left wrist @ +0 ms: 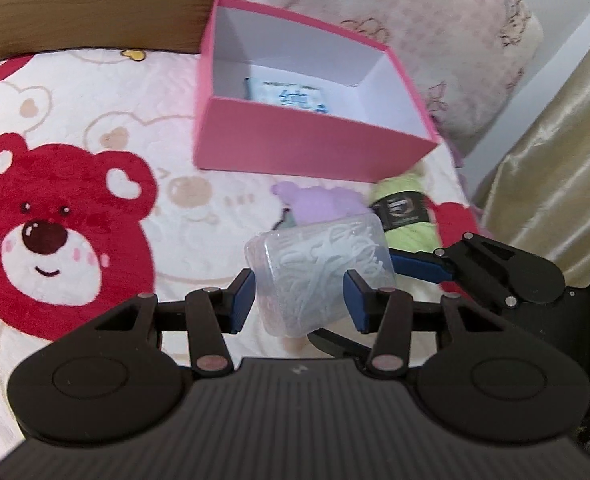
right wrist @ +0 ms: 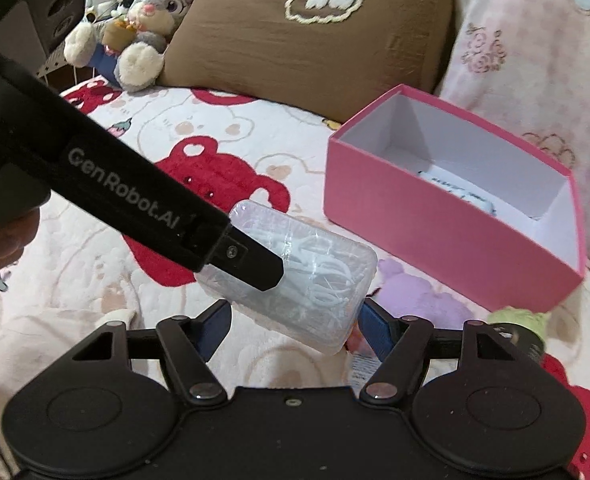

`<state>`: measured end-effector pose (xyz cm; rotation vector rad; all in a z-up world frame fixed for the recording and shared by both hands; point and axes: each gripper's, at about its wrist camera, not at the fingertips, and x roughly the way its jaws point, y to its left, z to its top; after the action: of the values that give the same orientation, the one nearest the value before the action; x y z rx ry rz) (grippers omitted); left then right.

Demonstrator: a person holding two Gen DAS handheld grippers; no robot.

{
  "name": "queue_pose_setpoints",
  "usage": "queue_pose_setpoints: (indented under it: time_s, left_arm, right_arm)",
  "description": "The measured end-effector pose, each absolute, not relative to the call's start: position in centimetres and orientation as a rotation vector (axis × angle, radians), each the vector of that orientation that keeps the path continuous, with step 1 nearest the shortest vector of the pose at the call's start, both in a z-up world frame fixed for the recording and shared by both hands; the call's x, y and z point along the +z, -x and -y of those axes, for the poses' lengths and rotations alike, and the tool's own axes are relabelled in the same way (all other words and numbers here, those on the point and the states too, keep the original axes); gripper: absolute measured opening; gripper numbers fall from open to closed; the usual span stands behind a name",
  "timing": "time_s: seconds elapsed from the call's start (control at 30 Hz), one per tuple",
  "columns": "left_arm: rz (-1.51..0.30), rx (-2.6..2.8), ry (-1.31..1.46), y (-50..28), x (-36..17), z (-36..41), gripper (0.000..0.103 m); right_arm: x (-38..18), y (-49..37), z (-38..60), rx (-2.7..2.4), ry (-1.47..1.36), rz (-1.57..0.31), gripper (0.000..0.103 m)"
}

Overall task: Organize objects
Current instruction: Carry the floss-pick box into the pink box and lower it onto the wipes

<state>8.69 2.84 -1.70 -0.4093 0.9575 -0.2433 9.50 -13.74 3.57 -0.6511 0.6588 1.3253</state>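
You are holding the clear plastic case [left wrist: 321, 270] of small white picks aloft above the bed [left wrist: 95, 128], gripped from two sides at once. Your left tool [left wrist: 299, 300] is clenching the case across its narrow width, its blue pads [left wrist: 242, 300] pressing on the side walls. Your right tool [right wrist: 291, 324] is bracketing the case at its near end; its pads sit just beside the walls, but whether they are pressing cannot be told. The doubled hold probably serves to steady a slippery, rounded case for transfer. The pink box [left wrist: 295, 144] is standing open on the bed just beyond, its mouth facing up to receive items; one white packet [left wrist: 287, 94] is already lying on its floor. A purple bear-shaped item [left wrist: 319, 202] and a green yarn skein [left wrist: 403, 216] are waiting on the bed between case and box, near its front wall, likely next in line.
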Motion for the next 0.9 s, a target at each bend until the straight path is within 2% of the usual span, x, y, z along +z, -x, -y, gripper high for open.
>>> queue_pose_setpoints:
  time_s: [0.4,0.77,0.9]
  left_arm:
    - [-0.868,-0.337,0.36,-10.1,5.4,0.4,0.046]
    - [-0.874,-0.416,0.391,-15.7,9.7,0.8,0.046]
    - [-0.855,-0.403,0.37,-18.5,10.2,0.9,0.046]
  right_arm:
    - [10.6,-11.7,16.4,1.223,0.621,-0.57,0.075]
    - [12.9,-16.3,15.9,1.194,0.519,-0.567,0.074]
    - [13.1,-18.5,14.5,1.185,0.511,-0.58,0.071]
